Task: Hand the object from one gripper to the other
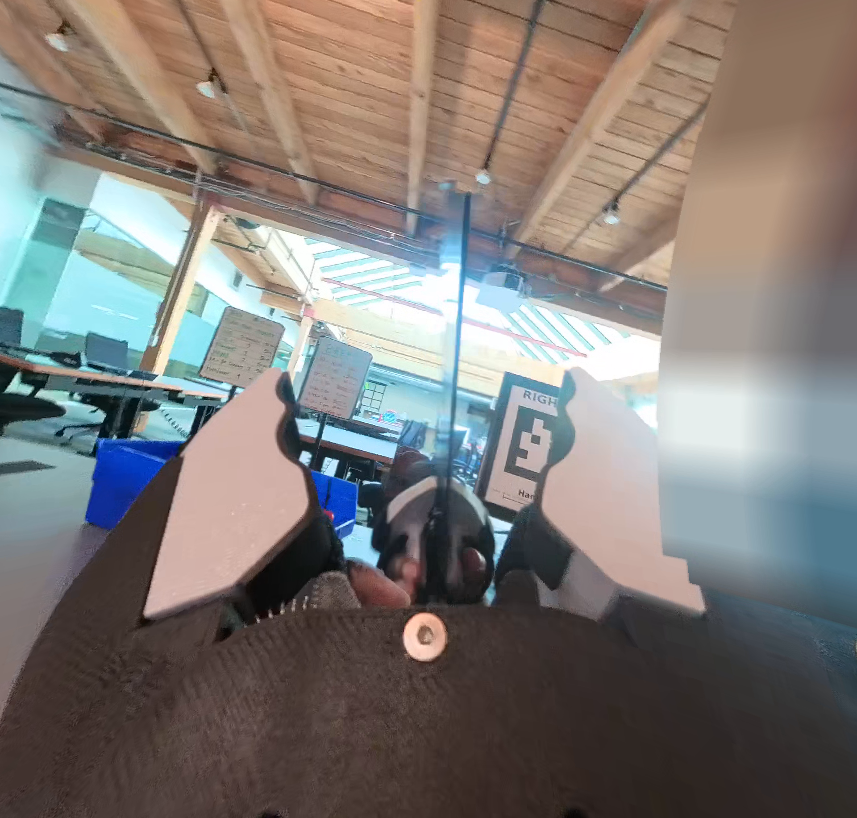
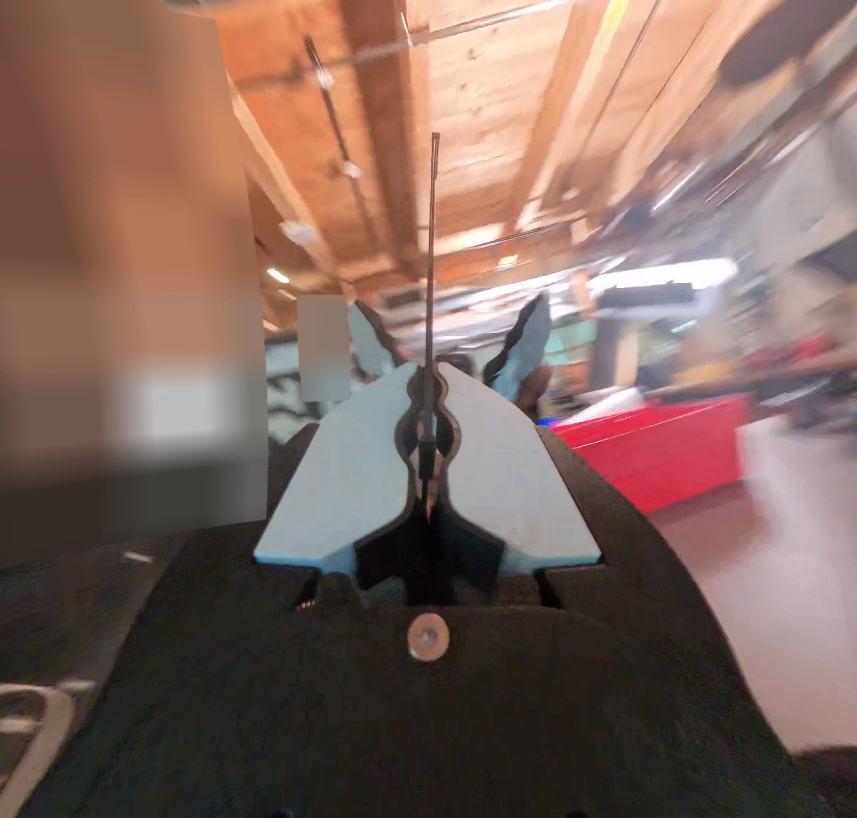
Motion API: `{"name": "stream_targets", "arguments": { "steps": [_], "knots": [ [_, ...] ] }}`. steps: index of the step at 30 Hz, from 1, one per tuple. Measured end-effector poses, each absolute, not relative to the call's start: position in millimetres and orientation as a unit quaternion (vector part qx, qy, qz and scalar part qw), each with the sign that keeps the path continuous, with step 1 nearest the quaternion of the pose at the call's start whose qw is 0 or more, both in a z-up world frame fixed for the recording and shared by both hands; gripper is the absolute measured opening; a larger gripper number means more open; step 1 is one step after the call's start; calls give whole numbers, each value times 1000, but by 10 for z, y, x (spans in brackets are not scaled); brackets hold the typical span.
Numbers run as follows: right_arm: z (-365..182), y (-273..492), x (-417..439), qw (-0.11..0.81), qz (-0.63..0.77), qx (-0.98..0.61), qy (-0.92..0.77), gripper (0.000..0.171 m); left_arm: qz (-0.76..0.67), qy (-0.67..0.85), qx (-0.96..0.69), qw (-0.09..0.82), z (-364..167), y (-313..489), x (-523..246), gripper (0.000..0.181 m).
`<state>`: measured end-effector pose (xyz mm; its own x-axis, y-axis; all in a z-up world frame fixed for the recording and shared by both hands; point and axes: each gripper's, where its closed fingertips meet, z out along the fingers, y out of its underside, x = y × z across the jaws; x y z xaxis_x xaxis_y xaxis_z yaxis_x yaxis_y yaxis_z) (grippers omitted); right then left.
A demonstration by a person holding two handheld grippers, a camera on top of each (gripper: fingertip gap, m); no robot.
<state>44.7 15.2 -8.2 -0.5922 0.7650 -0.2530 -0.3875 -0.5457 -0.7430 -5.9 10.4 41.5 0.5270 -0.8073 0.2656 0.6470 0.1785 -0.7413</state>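
Right wrist view: right gripper point(image 2: 429, 378) is pinching a thin black rod point(image 2: 432, 258) near its base, pointing it up so the left gripper point(image 1: 429, 394), jaws spread either side of it, is lining up to take it.

Your left wrist view sits low behind the left gripper point(image 1: 429, 406), close enough that its dark body fills the bottom of the picture. It faces forward and tilts upward, taking in the wooden ceiling point(image 1: 361, 77) and desks point(image 1: 116, 381) far off. Your right wrist view sits the same way behind the right gripper point(image 2: 429, 369), also tilted up at the ceiling beams point(image 2: 385, 114), with its background smeared. The two cameras face each other: the left view shows the right gripper point(image 1: 438, 508) just ahead, and the right view shows the left gripper's fingertips point(image 2: 524, 346) just beyond its own. Both share the thin dark rod point(image 2: 432, 258) standing upright at mid-picture.
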Motion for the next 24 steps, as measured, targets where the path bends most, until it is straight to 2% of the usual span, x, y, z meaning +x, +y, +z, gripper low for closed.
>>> {"name": "stream_targets", "arguments": {
  "steps": [2,4,6,8,14,17,19,20,24],
  "knots": [
    [-24,203,499,519,713,-269,-387,1,-473,74,-438,761,387,165,-81,111],
    [-13,243,501,652,568,-256,-433,2,-469,62,-448,759,359,211,-76,114],
    [-25,279,480,738,431,-245,-458,2,-476,59,-447,755,359,213,-45,114],
    [-63,245,451,786,330,-217,-476,1,-481,53,-450,750,349,223,-9,114],
    [-205,149,329,800,253,-202,-506,1,-492,46,-466,734,295,266,76,112],
    [-246,90,304,803,241,-189,-511,1,-490,33,-458,741,278,277,23,92],
    [-278,56,277,793,244,-186,-527,4,-500,37,-454,737,274,268,11,93],
    [-286,27,272,781,263,-187,-535,8,-505,45,-447,737,291,245,3,93],
    [-122,-111,420,673,476,-198,-530,48,-517,79,-390,758,458,44,-137,93]
  ]
}}
